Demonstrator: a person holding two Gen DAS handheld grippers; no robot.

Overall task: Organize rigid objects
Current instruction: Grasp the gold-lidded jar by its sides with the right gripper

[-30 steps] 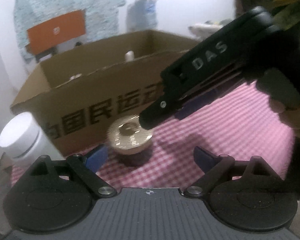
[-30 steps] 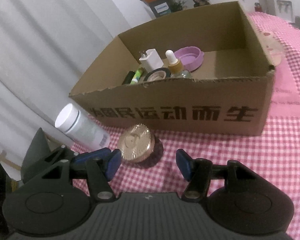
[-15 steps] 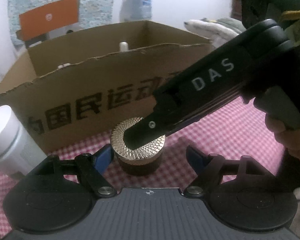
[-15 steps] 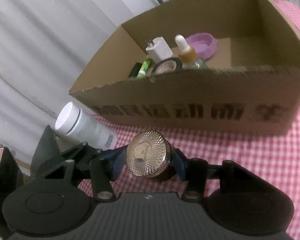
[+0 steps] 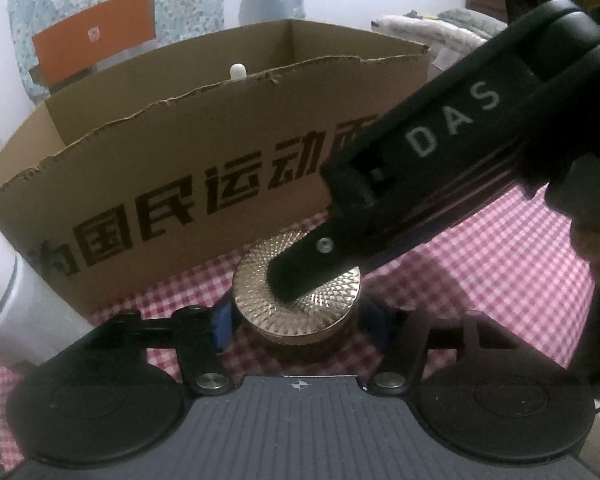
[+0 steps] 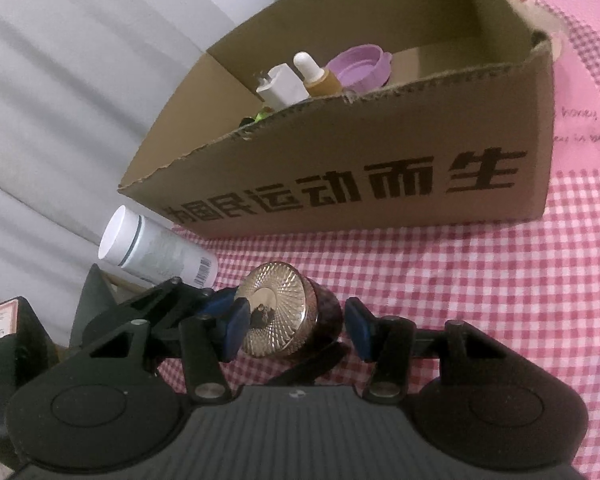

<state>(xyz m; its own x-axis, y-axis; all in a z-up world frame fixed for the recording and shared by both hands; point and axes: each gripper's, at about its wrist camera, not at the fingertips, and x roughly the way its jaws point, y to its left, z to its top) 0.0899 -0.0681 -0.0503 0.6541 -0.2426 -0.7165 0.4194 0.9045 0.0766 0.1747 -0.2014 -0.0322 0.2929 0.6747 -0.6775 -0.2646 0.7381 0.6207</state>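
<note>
Gold-lidded jar (image 5: 300,322) not yet in part-filled box (image 5: 180,200) beyond; left tongs (image 5: 298,325) closing round it, right tongs (image 6: 296,325) astride, grip unclear.

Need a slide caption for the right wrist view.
Right gripper straddles gold-lidded jar on checked cloth, before cardboard box.

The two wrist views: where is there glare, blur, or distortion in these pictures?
Left wrist view: straight cardboard box edges bow from the fisheye; the white bottle at the left edge is soft. Right wrist view: the gold lid glints brightly; the checked cloth curves; black corners vignette.
</note>
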